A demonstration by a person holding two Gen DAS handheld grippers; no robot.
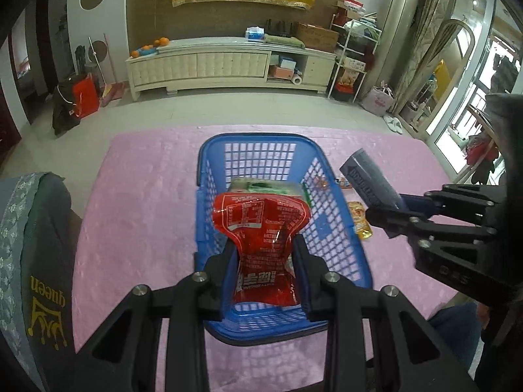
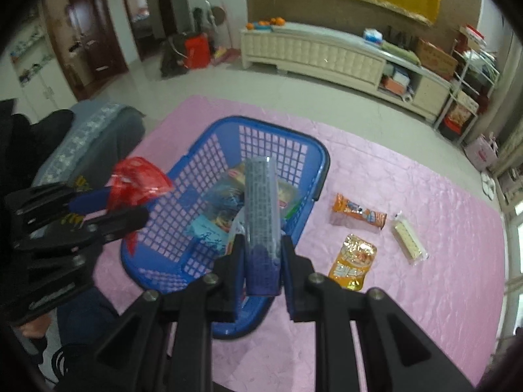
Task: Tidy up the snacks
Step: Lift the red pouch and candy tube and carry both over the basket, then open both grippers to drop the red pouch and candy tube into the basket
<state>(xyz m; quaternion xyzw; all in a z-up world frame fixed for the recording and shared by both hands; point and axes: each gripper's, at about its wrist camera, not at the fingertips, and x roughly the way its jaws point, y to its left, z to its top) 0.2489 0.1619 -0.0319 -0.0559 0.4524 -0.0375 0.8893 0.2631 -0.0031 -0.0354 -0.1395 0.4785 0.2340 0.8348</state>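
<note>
A: Over the blue basket (image 1: pixel 284 202), the left gripper (image 1: pixel 265 258) pinches a red pouch (image 1: pixel 261 235); the right gripper (image 2: pixel 261 261) clamps a grey-blue packet (image 2: pixel 261 202).

B: Risk?

A: 2 grippers crowd 1 opening; either snack could snag the rim. Rightward, 3 snacks lie on the pink cloth (image 2: pixel 425 294), with open room around them.

- My left gripper (image 1: pixel 264 258) holds a pouch (image 1: pixel 261 228) over the basket (image 2: pixel 313 150).
- My right gripper (image 2: pixel 261 261) holds a tube (image 2: pixel 261 202) beside it.
- Three packets (image 2: pixel 356 215) lie right of the basket on the tablecloth (image 2: pixel 425 294).
</note>
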